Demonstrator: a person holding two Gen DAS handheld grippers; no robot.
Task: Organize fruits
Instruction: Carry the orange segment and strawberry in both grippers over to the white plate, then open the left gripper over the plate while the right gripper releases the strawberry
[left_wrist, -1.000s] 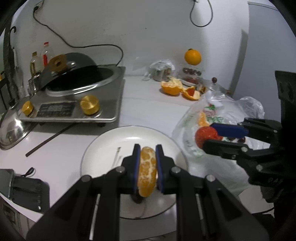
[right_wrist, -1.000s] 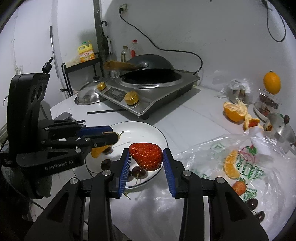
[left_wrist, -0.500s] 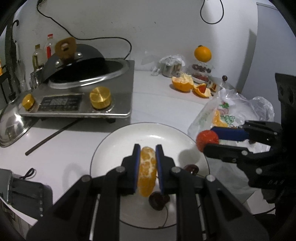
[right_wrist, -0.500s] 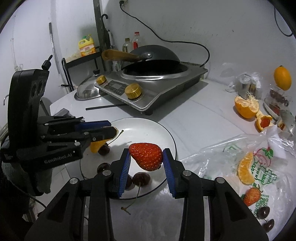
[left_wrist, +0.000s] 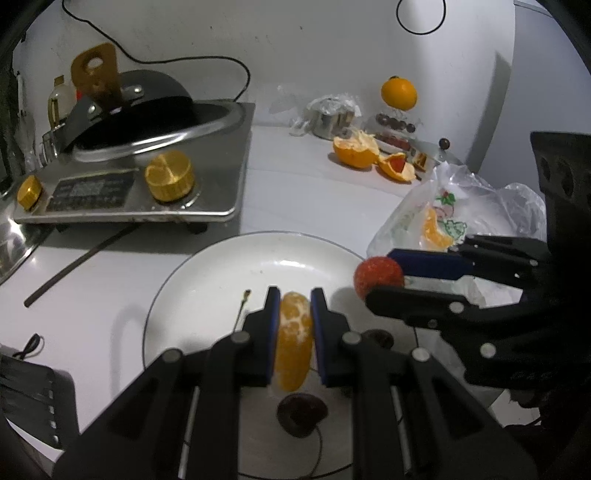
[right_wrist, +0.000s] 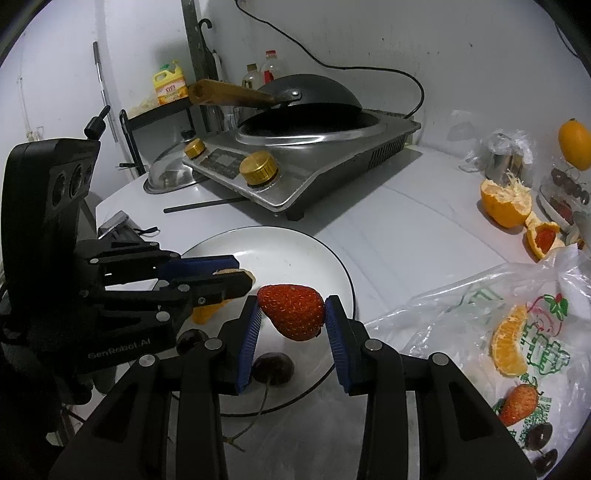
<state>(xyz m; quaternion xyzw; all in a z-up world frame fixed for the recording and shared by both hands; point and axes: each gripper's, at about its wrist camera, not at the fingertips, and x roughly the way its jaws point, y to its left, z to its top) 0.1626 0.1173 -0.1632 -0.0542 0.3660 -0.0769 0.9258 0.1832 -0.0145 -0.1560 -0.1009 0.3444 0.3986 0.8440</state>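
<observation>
My left gripper (left_wrist: 293, 314) is shut on a peeled orange segment (left_wrist: 292, 339) and holds it over the white plate (left_wrist: 207, 280). My right gripper (right_wrist: 291, 317) is shut on a red strawberry (right_wrist: 291, 310) above the plate's right side (right_wrist: 332, 258); it also shows in the left wrist view (left_wrist: 378, 275). Dark cherries (right_wrist: 273, 363) lie on the plate. A plastic bag (right_wrist: 480, 295) at the right holds an orange segment (right_wrist: 511, 339), a strawberry (right_wrist: 519, 404) and cherries.
An induction cooker (right_wrist: 295, 173) with a black wok (right_wrist: 306, 99) stands behind the plate. A steel lid (right_wrist: 170, 177) lies to its left. Orange peels (right_wrist: 506, 199), a whole orange (right_wrist: 574, 142) and a small fruit dish (right_wrist: 561, 199) are at the far right.
Both grippers have moved forward and lower over the plate, still holding their fruit. The strawberry now hangs over the plate's right part, closer to the left gripper.
</observation>
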